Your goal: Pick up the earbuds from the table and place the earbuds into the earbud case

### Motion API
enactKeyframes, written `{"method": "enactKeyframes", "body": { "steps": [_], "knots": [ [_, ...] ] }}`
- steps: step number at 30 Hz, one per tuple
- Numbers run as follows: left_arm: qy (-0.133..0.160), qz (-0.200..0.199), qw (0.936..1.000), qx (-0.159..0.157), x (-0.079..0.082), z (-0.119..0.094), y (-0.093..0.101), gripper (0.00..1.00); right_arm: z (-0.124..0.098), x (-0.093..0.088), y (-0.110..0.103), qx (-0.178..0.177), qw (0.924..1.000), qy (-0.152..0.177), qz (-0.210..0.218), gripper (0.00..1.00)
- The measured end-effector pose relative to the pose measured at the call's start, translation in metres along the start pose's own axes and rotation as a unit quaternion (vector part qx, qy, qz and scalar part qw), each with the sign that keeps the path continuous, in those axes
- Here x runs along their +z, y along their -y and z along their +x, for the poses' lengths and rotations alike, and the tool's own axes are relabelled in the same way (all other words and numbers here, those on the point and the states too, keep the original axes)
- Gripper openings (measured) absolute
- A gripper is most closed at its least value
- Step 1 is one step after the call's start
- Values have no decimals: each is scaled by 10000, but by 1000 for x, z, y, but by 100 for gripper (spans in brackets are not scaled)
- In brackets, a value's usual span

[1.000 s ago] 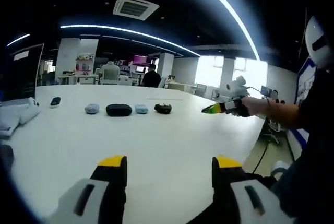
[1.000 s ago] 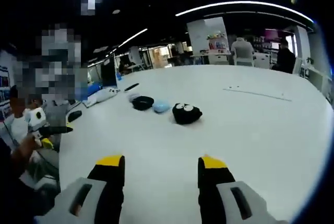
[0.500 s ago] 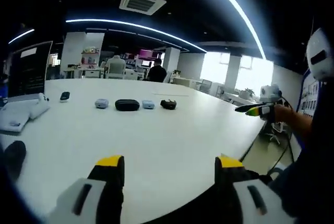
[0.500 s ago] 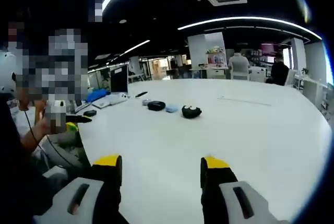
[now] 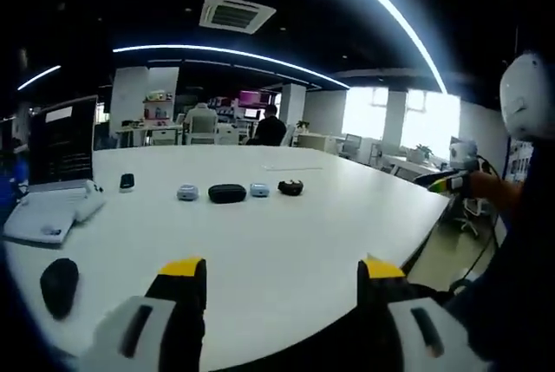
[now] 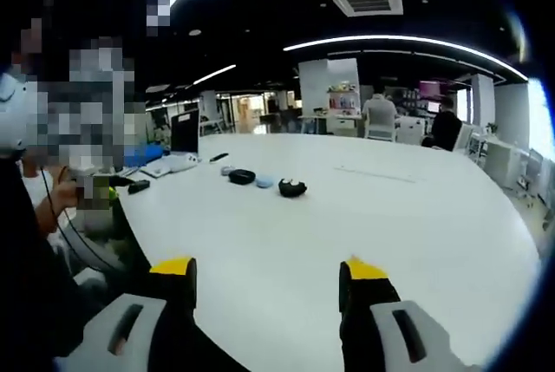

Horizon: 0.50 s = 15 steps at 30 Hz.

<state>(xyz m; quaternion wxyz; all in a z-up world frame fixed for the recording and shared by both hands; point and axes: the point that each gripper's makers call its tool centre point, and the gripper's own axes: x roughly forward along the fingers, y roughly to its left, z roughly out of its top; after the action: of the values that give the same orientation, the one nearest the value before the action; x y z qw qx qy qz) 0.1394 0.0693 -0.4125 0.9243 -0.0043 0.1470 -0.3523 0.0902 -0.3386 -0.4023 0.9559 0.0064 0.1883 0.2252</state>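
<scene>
Case (image 5: 290,187) far beyond parted fingers (image 5: 186,278)

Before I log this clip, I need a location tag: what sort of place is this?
Most likely an open-plan office. A big white table carries a laptop and a mouse; beyond it people sit at desks, under a ceiling air vent and strip lights.

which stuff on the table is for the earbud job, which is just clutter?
Job:
open black case with white earbuds in it
both grippers, jaws open: left, right

Lying about:
oval black case
two pale blue cases
mouse
laptop
</scene>
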Motion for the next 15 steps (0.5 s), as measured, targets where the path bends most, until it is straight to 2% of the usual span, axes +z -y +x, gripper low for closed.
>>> {"method": "enactKeyframes", "body": {
  "steps": [3, 6, 11, 15],
  "knots": [
    [112, 80, 9999, 70, 9, -5, -1, 72, -6, 12, 3, -99, 9998, 196, -15, 64],
    [206, 92, 9997, 130, 15, -6, -3, 72, -6, 16, 4, -145, 9995, 277, -7, 64],
    [294, 67, 9993, 214, 19, -1, -10, 72, -2, 21, 3, -193, 9989, 354, -230, 64],
    [288, 27, 9994, 208, 19, 6, -11, 72, 1, 26, 2, -184, 9986, 429, -243, 64]
  ]
}}
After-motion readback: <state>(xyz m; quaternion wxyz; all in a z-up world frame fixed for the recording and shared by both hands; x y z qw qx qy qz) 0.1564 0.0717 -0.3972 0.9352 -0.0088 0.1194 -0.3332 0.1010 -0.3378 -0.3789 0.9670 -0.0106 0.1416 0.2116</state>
